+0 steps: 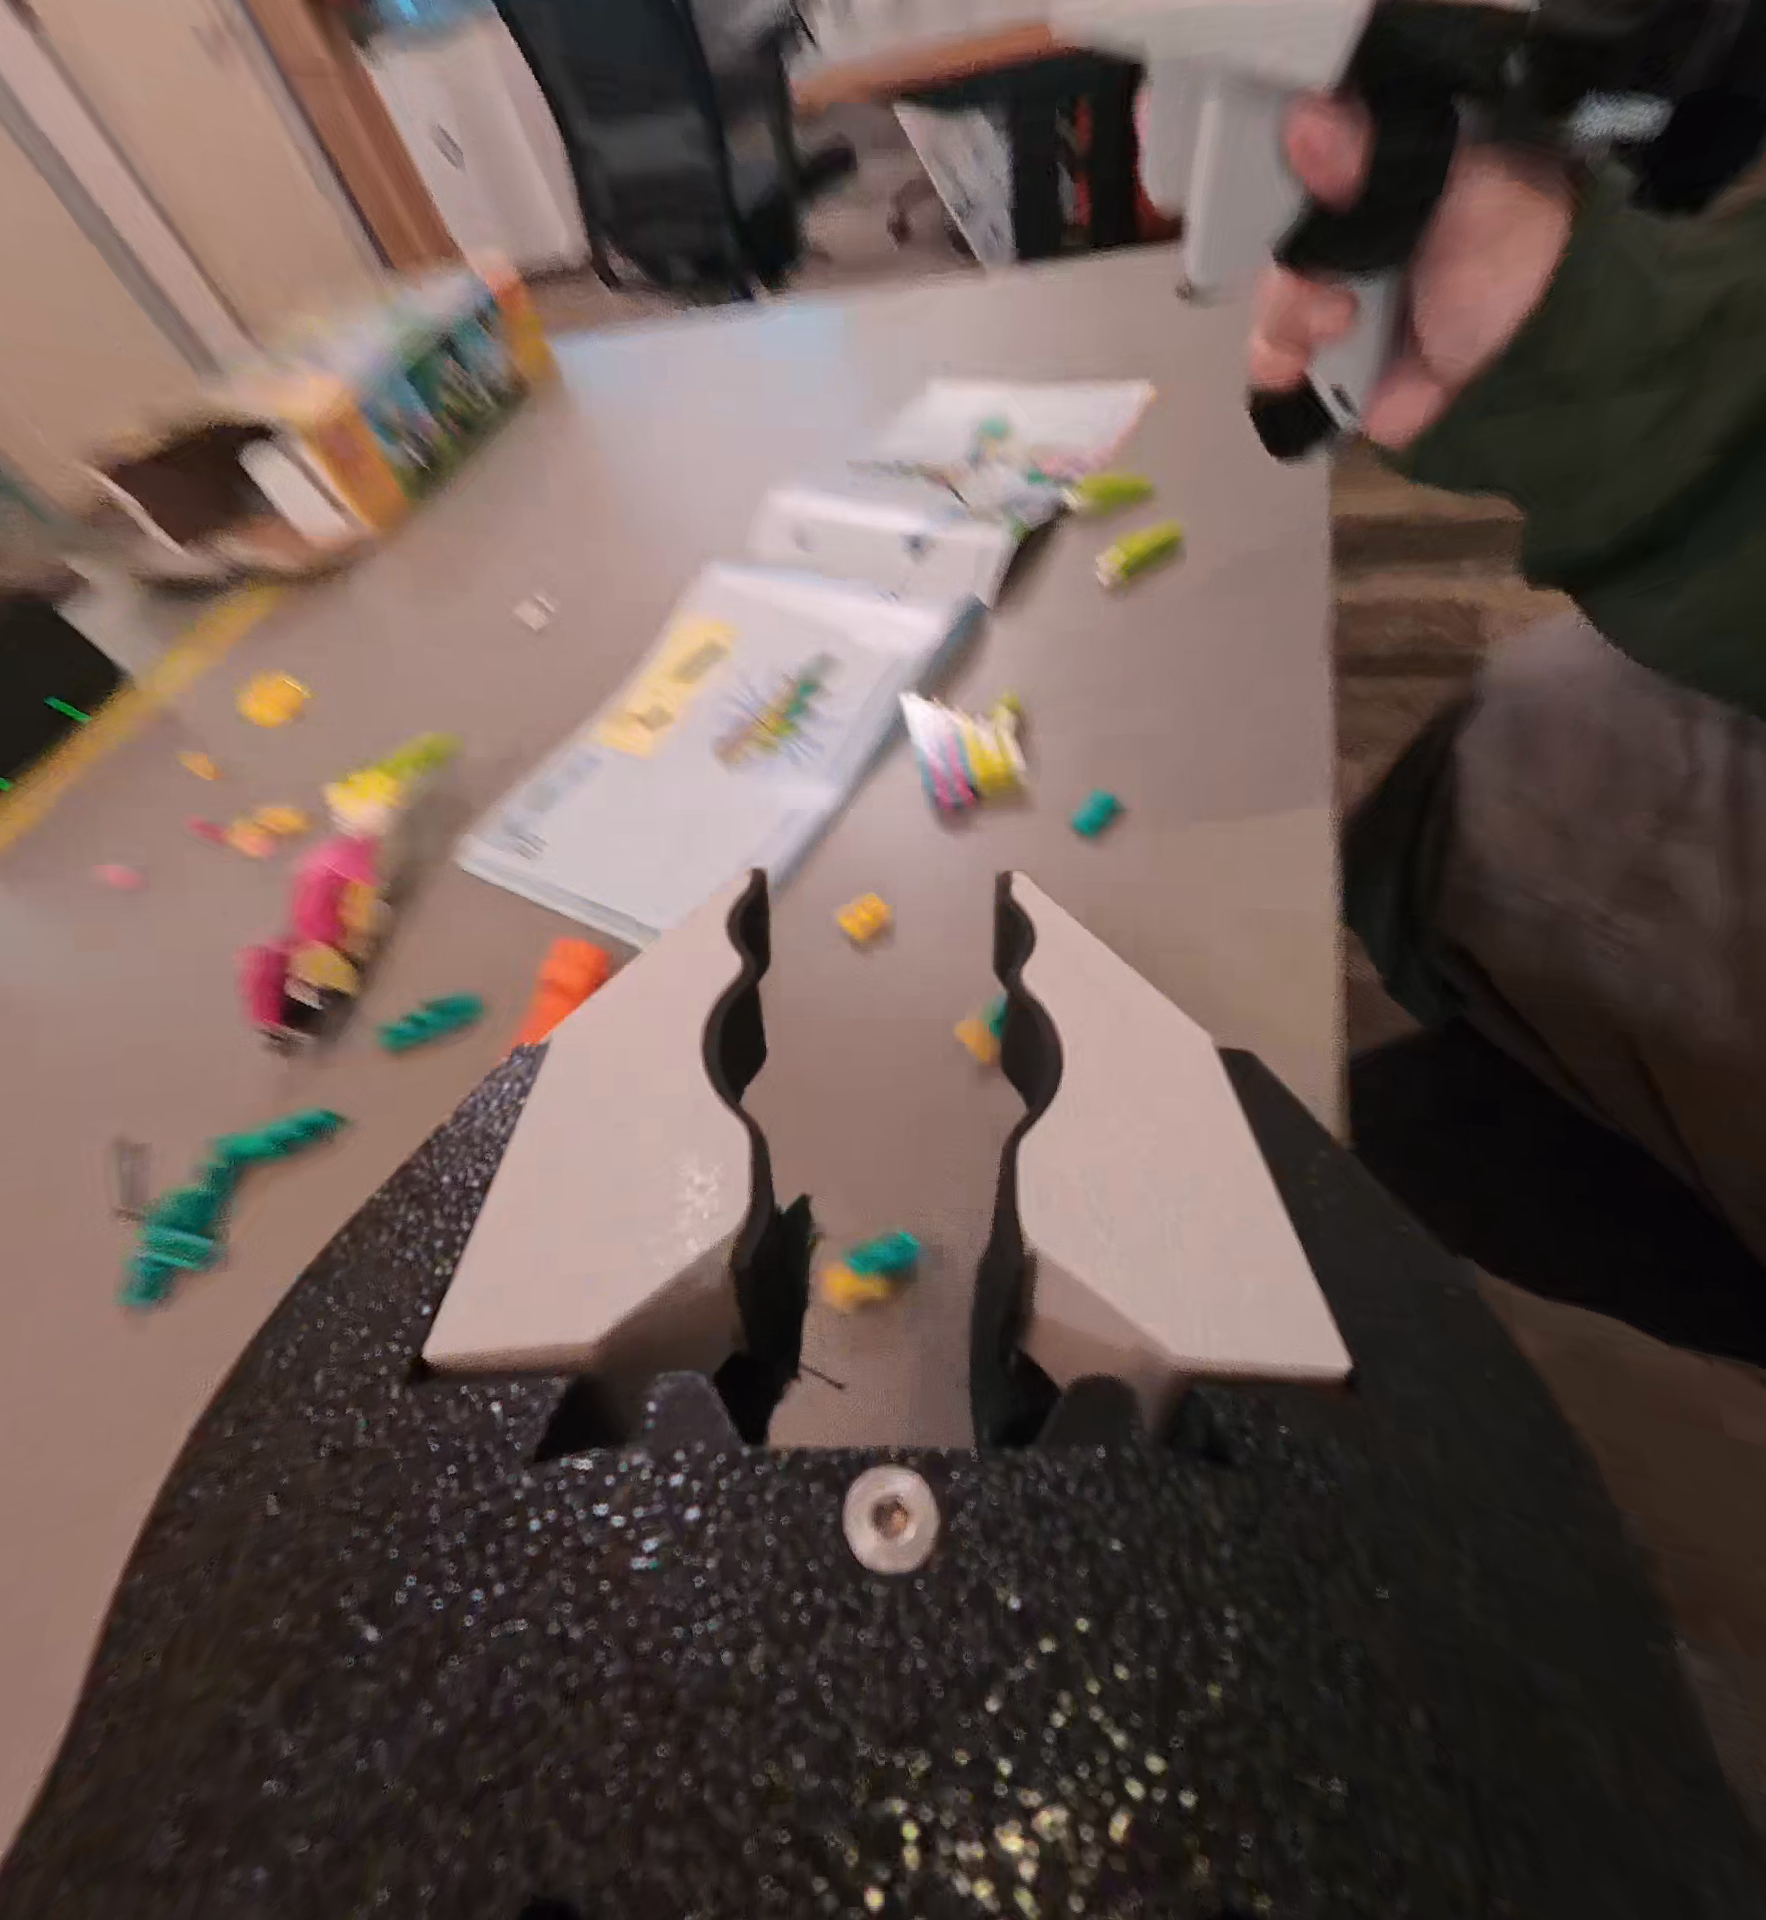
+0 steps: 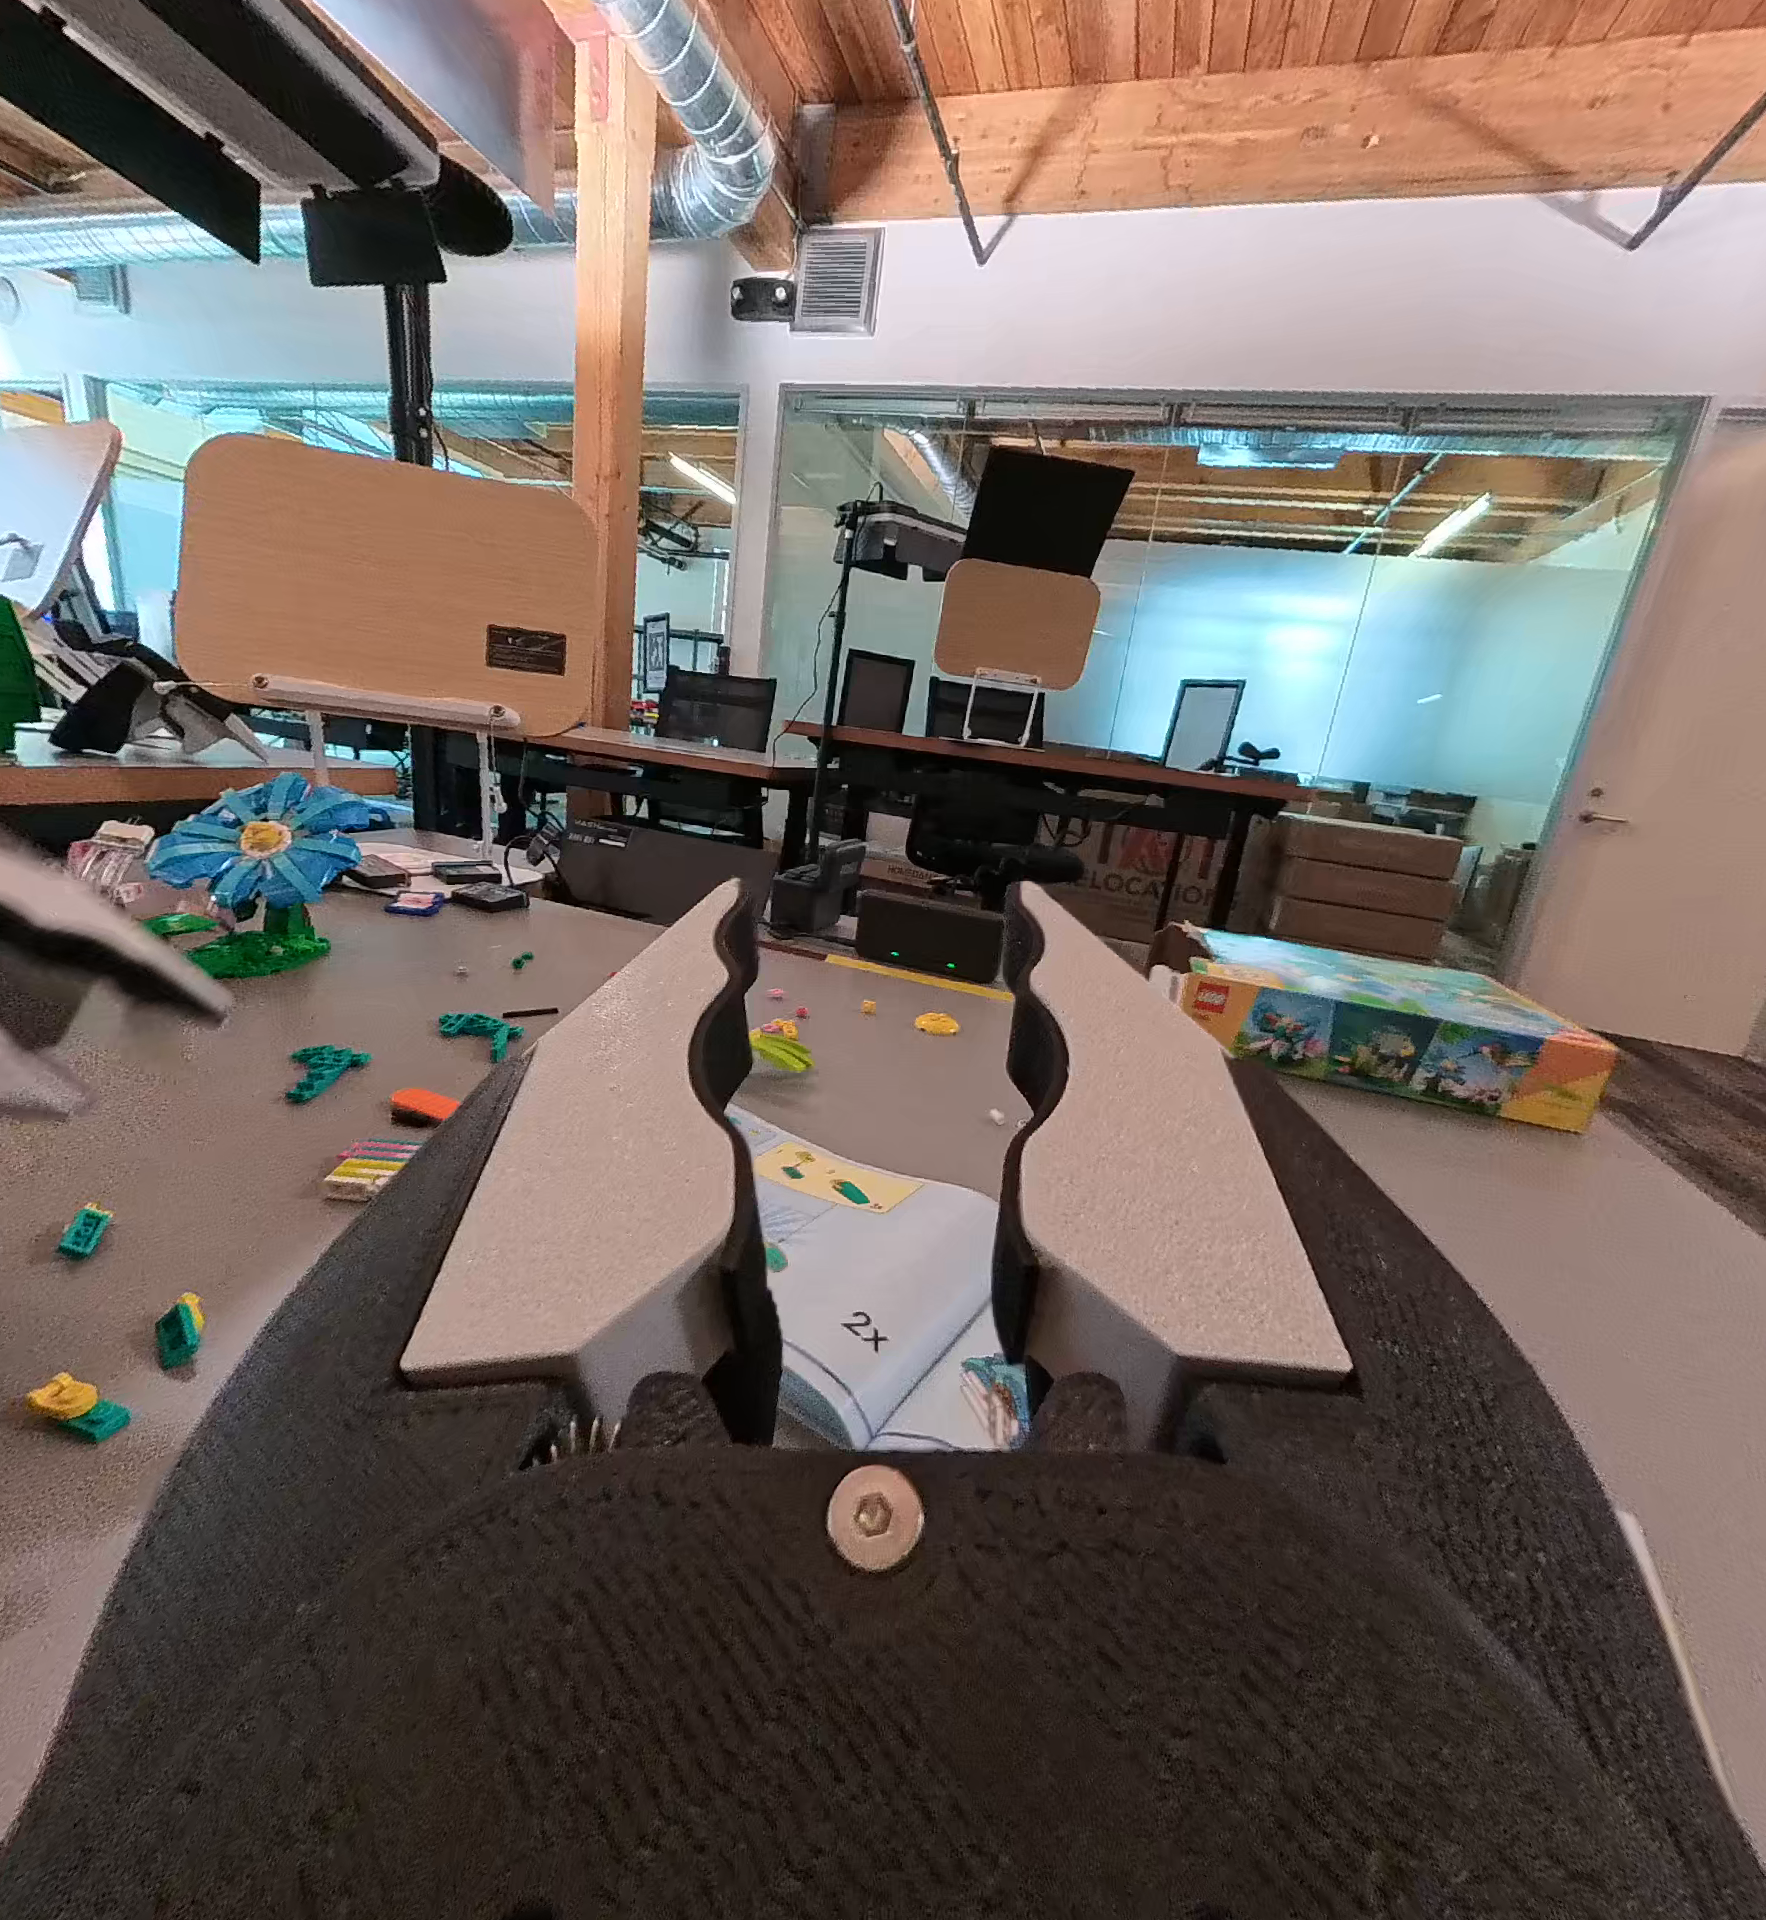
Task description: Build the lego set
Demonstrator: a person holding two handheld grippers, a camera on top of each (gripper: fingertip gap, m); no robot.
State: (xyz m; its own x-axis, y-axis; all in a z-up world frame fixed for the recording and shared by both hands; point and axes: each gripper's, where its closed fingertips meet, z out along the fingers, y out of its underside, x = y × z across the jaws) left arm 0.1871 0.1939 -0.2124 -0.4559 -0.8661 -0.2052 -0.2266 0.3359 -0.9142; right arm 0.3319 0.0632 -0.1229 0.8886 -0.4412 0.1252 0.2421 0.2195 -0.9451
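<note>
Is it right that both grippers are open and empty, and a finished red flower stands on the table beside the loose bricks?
Not quite: the flower is blue, with a yellow centre and a green base, as the right wrist view shows. The rest holds: the left gripper and the right gripper are both open and empty, and loose bricks lie on the table near the flower.

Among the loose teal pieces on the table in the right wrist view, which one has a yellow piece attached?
The teal piece nearest the camera, at lower left: a yellow part sits on it. The two farthest teal pieces are plain teal.
</note>
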